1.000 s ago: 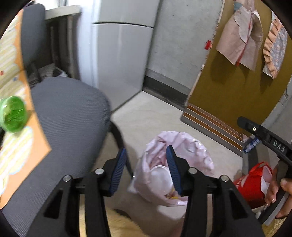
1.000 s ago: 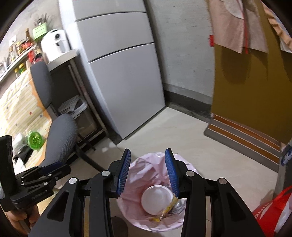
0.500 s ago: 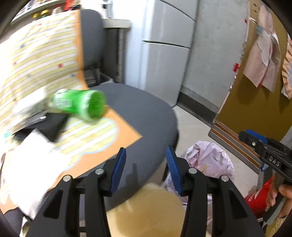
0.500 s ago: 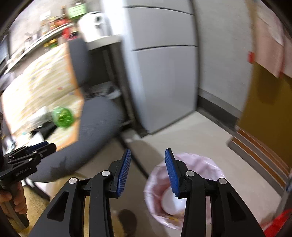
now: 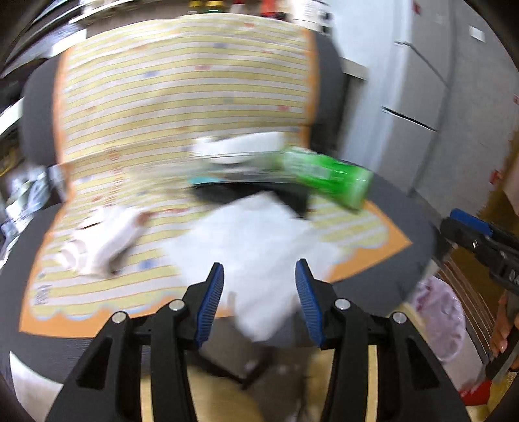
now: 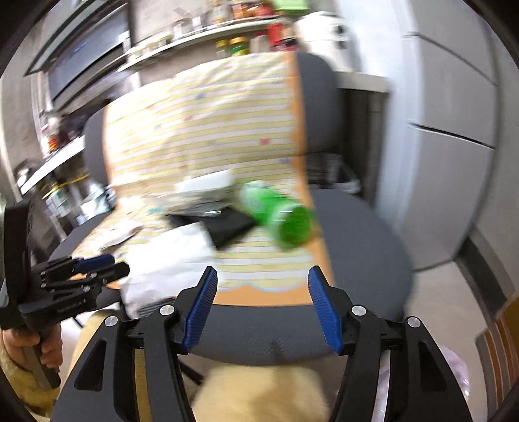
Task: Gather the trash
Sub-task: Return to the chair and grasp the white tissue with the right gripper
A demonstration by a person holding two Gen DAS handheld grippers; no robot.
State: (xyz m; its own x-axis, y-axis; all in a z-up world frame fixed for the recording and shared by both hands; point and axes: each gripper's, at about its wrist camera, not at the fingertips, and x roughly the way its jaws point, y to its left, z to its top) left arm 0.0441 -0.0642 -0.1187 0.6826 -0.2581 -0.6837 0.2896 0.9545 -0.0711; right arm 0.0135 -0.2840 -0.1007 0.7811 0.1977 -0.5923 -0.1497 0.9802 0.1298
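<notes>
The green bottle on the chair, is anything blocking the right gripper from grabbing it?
Nothing visible. The right gripper, jaws open, faces the bottle across bare striped cloth; the white paper lies off to the left.

Green bottle [image 5: 327,177] sideways beside crumpled white paper [image 5: 256,246]

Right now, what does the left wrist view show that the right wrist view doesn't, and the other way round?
Only the left wrist view shows the crumpled white glove on the seat mat and the right gripper at the edge. Only the right wrist view shows the cluttered shelf and the left gripper. Both show the green bottle, the white paper and the chair.
</notes>
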